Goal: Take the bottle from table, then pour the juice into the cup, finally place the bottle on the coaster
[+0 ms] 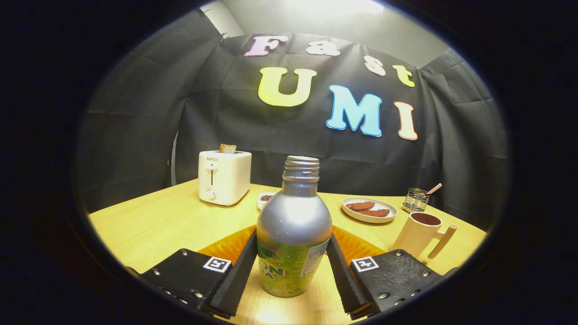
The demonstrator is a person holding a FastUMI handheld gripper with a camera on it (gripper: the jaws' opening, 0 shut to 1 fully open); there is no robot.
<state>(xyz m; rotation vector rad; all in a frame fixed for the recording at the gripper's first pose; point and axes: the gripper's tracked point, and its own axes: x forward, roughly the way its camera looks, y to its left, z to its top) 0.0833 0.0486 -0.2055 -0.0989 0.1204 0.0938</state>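
Jaws look clamped on the bottle [293, 234], one finger on each side, so my gripper [292, 271] has it, standing uncapped between them over the orange coaster [226, 246]. Cup [422, 232] sits just off to the side. Guessing pouring and final placing remain.

Tool [292, 266] with two ribbed fingers, dark screw-studded mounts, square black-and-white markers, possibly matte plastic

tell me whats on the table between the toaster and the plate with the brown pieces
In the gripper view, a small white dish of dark bits sits between the toaster and the plate. Nearer, the open bottle stands between the gripper fingers, both pressing it.
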